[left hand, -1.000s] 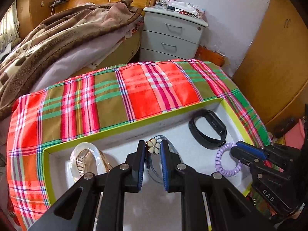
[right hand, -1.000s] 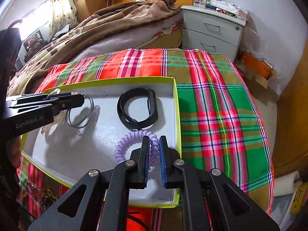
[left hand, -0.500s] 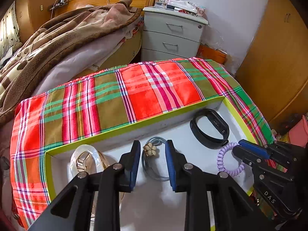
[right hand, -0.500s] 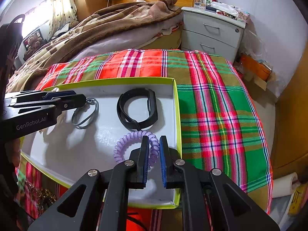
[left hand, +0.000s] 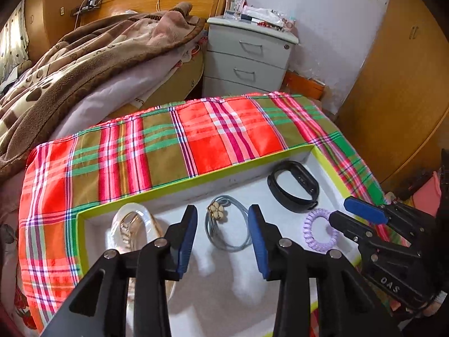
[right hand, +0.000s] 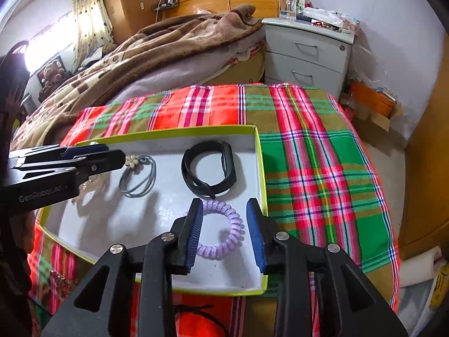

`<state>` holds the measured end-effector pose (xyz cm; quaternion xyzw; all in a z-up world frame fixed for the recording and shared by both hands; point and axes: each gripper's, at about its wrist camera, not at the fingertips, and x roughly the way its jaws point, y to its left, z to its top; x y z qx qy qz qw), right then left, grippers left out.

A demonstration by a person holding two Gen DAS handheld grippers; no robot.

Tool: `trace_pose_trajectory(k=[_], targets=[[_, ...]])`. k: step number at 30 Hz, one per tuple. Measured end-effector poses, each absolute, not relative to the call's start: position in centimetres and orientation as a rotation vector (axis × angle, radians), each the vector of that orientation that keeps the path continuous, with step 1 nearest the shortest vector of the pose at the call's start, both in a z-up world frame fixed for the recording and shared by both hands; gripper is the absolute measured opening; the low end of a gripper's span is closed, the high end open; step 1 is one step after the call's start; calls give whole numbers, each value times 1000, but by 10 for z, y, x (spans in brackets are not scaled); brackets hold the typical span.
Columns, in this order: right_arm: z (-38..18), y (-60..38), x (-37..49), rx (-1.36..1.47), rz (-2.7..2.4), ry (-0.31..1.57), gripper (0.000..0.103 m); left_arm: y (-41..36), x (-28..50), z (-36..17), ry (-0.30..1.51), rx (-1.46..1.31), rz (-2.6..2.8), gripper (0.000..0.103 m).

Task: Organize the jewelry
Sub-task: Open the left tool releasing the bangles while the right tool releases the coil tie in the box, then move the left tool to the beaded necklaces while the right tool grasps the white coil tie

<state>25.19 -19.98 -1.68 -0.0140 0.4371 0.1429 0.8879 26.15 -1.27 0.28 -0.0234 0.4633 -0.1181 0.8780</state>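
Observation:
A shallow white box with a lime-green rim lies on a plaid cloth. In it lie a grey hair tie with a cream flower, a black wristband, a lilac spiral hair tie and a clear hair clip. My left gripper is open and empty, just above the grey tie. My right gripper is open and empty, its fingers either side of the lilac tie.
The plaid cloth covers a small table. A bed with a brown blanket stands behind it, a grey nightstand at the back, wooden wardrobe doors on the right. A paper roll lies on the floor.
Both grippers have opened. The left let go of the grey flower tie, which now lies flat in the box. The right let go of the lilac spiral tie.

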Motion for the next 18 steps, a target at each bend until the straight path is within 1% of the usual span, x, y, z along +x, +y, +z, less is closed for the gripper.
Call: trace_pose_trajectory(k=[8, 18], targets=[[-2, -211, 227, 5, 301, 871, 34, 3, 222, 25, 914, -55, -253, 40], [5, -226, 178, 49, 344, 858, 34, 26, 168, 30, 891, -85, -227, 40]])
